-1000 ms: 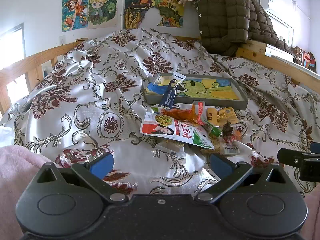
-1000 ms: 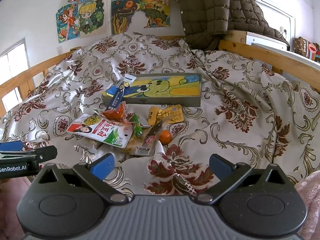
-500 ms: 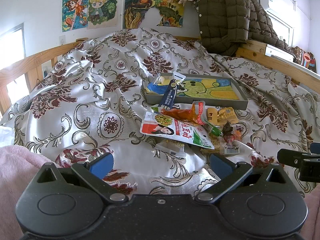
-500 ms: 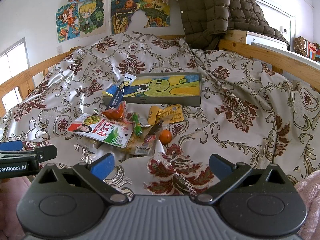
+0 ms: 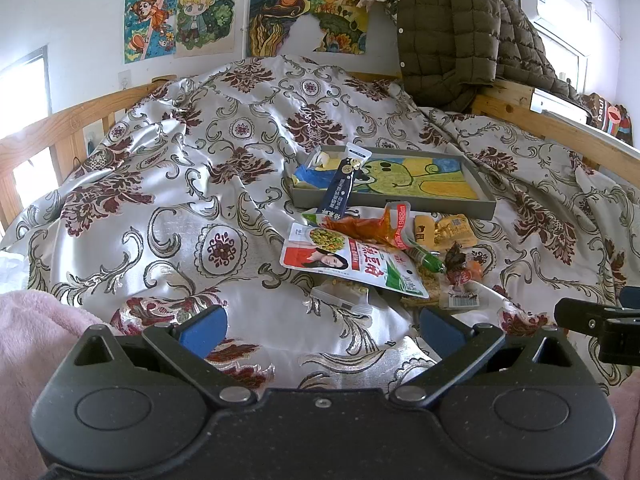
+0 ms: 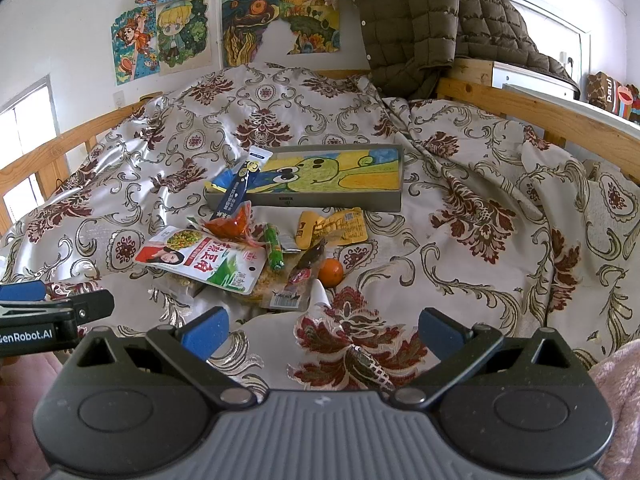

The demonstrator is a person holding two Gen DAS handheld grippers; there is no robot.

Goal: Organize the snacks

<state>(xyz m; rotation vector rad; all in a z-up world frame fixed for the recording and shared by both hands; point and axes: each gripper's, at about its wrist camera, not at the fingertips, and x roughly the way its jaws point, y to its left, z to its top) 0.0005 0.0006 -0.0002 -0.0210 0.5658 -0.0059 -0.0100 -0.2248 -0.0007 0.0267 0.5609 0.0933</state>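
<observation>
From my left wrist camera: my left gripper (image 5: pixel 322 326) hangs low over the patterned bedspread (image 5: pixel 192 184), jaws spread wide and empty, with the snack pile well ahead. The big red-and-green bean packet (image 5: pixel 352 262) lies nearest, overlapping an orange sachet (image 5: pixel 362 224); a dark blue stick pack (image 5: pixel 340 188) leans half over the rim of the grey tray (image 5: pixel 486 206), which holds a drawing and little else. From my right wrist camera: my right gripper (image 6: pixel 320 326) is likewise released and holding nothing, short of a small orange fruit (image 6: pixel 330 272), a green sausage stick (image 6: pixel 273 247) and yellow wrapped sweets (image 6: pixel 332 228) lying just in front of the tray. Nothing looks sorted yet, by my reckoning. The risk ahead lies in the cloth: it is glossy and rumpled, so thin packets may slide away or my pads may pinch fabric with them, and the round fruit could roll downslope if the neighbouring wrappers are nudged.
</observation>
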